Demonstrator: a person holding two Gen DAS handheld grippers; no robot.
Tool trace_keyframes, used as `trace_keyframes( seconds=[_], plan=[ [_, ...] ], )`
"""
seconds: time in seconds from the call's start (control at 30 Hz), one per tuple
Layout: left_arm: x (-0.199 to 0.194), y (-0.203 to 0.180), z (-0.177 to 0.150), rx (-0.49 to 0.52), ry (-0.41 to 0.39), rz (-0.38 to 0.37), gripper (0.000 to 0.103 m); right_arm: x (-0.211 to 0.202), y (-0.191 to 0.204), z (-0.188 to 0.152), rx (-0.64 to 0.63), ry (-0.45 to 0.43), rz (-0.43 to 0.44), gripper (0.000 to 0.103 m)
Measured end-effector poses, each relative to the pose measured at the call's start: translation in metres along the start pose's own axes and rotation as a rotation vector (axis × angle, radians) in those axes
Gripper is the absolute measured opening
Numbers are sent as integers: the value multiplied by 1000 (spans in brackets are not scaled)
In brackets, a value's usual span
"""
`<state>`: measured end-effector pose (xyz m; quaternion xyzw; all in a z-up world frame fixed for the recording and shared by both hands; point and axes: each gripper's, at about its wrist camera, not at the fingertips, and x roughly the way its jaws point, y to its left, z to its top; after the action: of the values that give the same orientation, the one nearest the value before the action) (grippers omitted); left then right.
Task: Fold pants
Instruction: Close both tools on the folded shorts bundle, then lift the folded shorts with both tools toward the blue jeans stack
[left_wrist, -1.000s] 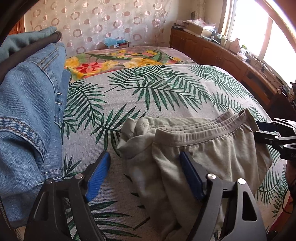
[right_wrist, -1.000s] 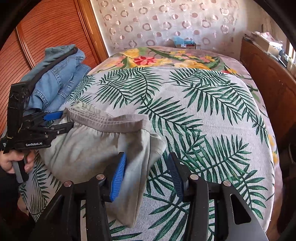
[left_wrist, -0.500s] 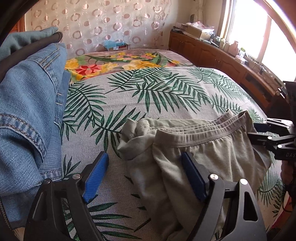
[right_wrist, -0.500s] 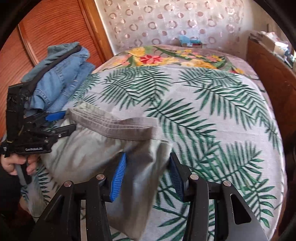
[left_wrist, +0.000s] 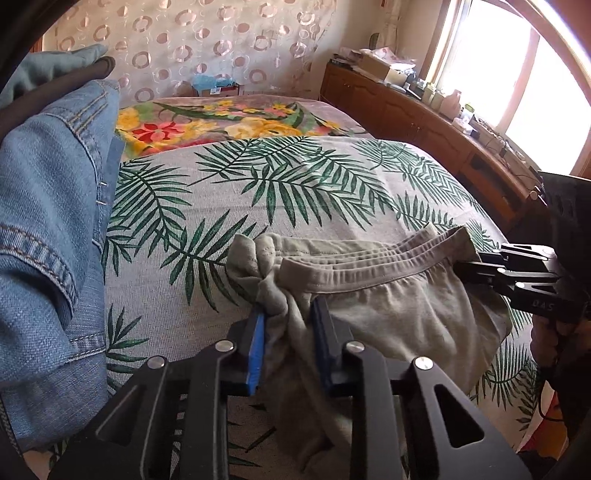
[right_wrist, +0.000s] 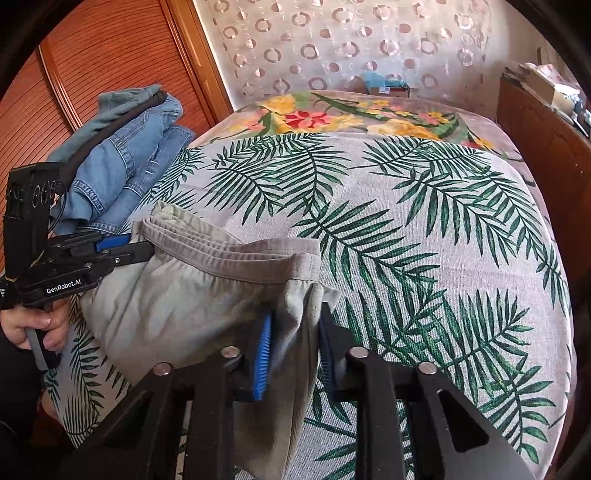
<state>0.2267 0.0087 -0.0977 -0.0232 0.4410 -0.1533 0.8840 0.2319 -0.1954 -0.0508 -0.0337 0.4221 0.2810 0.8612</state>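
While the grey pants (left_wrist: 388, 314) lie bunched on the bed cover (left_wrist: 295, 192) with green leaves, both tongs are closing on them. On the left side, the left gripper (left_wrist: 286, 334) has a scrunched corner of the pants by the waistband between its blue pads (left_wrist: 256, 347), and the cloth looks pinched there. On the right side, the right gripper (right_wrist: 295, 350) squeezes the other end of the waistband, with the cloth hanging down between its pads (right_wrist: 262, 354). A pile of blue jeans (right_wrist: 125, 166) sits further left, near the wooden door (right_wrist: 92, 66); whether it touches the pants is hard to see.
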Motion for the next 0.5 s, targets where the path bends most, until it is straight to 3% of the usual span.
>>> trace_keyframes(
  seconds=[0.2,0.5],
  plan=[
    [-5,0,1,1,-5,-14,17,0,1,0,9,-3,14,11],
    [-25,-8,4,10,-59,-40,13,-17,10,-1,-8,-79,11,9]
  ],
)
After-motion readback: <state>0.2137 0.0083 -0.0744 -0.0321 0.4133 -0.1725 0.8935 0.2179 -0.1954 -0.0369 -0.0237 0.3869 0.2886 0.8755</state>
